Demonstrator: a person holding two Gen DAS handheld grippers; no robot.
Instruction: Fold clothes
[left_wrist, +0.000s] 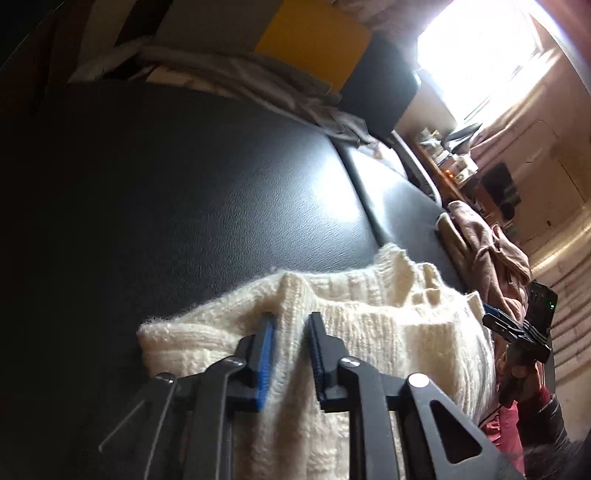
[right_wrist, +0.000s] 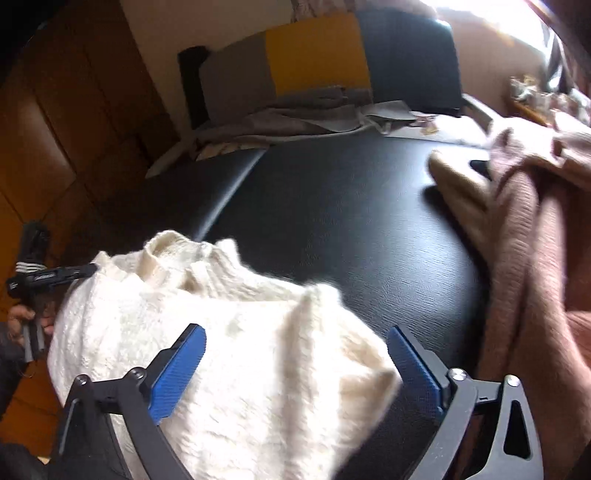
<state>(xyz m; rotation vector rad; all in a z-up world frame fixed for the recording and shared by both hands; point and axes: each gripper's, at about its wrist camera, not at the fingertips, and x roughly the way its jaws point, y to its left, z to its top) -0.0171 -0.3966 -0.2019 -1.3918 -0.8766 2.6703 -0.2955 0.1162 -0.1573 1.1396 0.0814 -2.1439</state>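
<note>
Left gripper (left_wrist: 290, 325) pinches a raised ridge of the cream knit sweater (left_wrist: 369, 325); right gripper (right_wrist: 295, 350) stands spread over its loose edge. Sweater lies bunched on the black padded bench (right_wrist: 351, 206). Judged soft, light, stretchy, non-slip: grip ribbed hems or shoulders.

The table (right_wrist: 332, 206) is a black, padded, leather-textured surface with a seam running toward the upper left of the right wrist view. A cream knit sweater (right_wrist: 221, 332) lies on it at lower left. A pink-brown knit garment (right_wrist: 524, 236) lies along its right edge. Grey fabric (right_wrist: 295, 110) is heaped at its far end.
</note>
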